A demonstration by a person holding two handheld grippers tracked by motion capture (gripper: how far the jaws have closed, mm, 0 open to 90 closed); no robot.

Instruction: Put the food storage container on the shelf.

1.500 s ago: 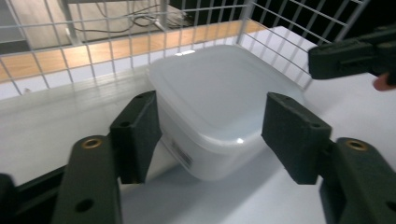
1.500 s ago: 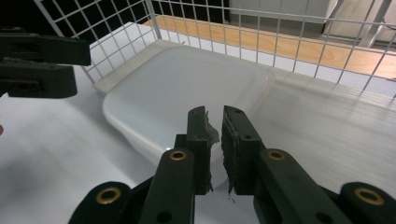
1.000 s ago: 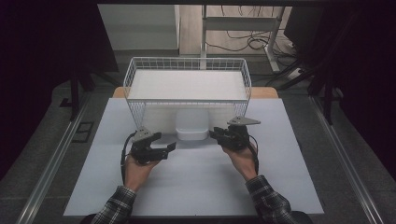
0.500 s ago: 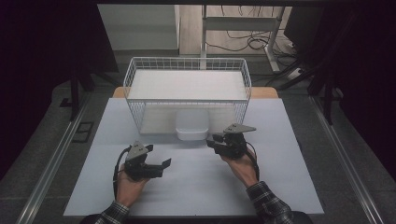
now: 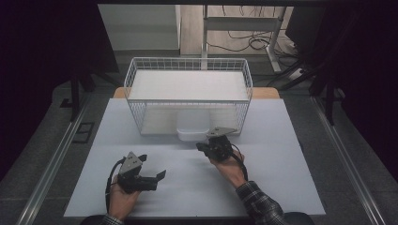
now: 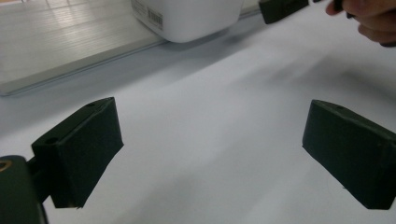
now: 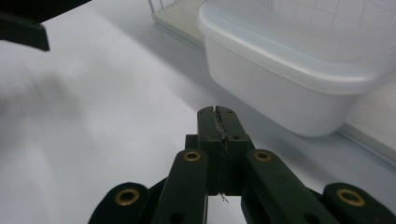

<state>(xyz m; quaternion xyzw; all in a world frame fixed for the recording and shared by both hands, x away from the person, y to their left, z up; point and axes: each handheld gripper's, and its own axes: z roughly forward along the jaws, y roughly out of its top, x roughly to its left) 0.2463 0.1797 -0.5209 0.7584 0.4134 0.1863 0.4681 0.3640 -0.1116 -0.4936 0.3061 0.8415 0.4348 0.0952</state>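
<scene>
high view | left gripper (image 5: 157, 176) jaws spread | right gripper (image 5: 202, 146) clenched empty beside white tub (image 5: 192, 133)

Tub (image 5: 193, 131) sits under wire basket (image 5: 187, 75), on table (image 5: 281, 178).

Light: dim room, dark edges | brightest: pale matte white surface (image 5: 197, 183), lit from above | shadows: soft, smeared | blur: translucent white plastic tub (image 7: 299, 70) and near black claw pads soft

Dark room; grey floor (image 5: 44, 154), cables (image 5: 244, 42) beneath a desk frame (image 5: 244, 23) behind.
</scene>
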